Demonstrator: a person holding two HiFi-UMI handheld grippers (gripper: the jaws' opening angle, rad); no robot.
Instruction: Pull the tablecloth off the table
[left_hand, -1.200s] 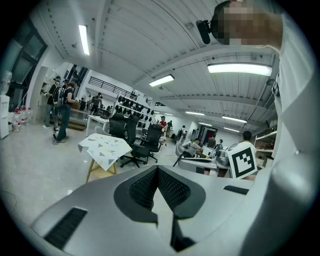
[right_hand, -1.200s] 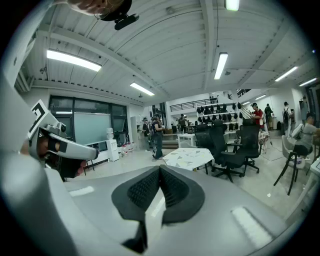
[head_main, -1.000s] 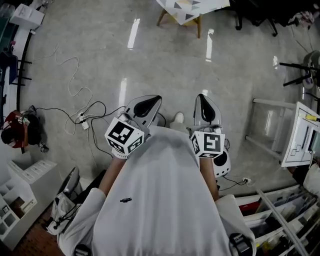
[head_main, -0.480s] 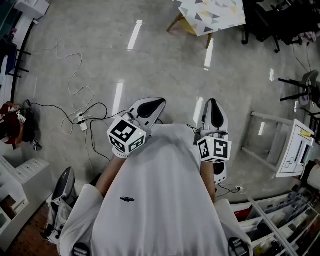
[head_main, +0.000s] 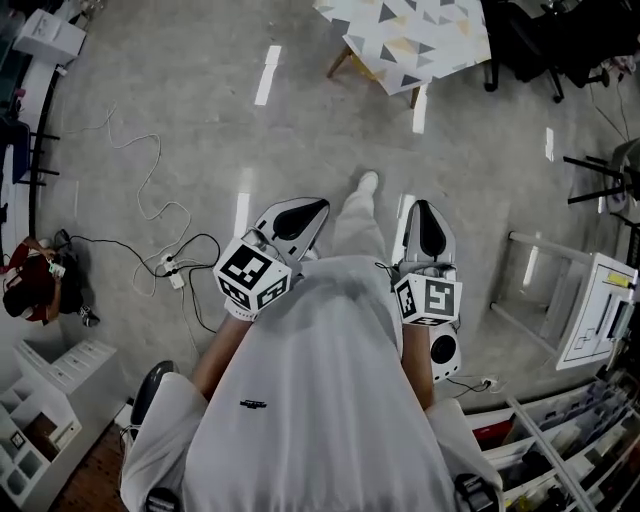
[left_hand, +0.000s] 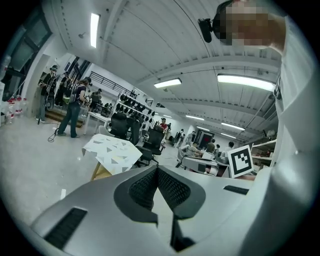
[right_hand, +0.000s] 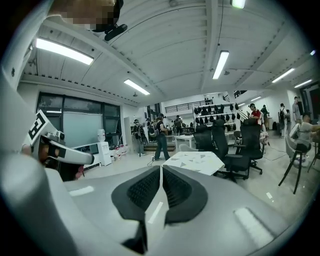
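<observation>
Floor lies between tablecloth and right gripper.

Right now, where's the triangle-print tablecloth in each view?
Head view: tablecloth at the top edge, right of centre.
Left gripper view: tablecloth left of centre, mid-height.
Right gripper view: tablecloth just right of centre, below mid-height.
Shared landmark: black office chairs beside it.

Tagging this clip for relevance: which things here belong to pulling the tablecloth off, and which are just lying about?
Job: white triangle-patterned tablecloth; wooden-legged table; left gripper and right gripper, both shut, empty.
Lying about: floor cables with white power strip; black office chairs; red bag.
</observation>
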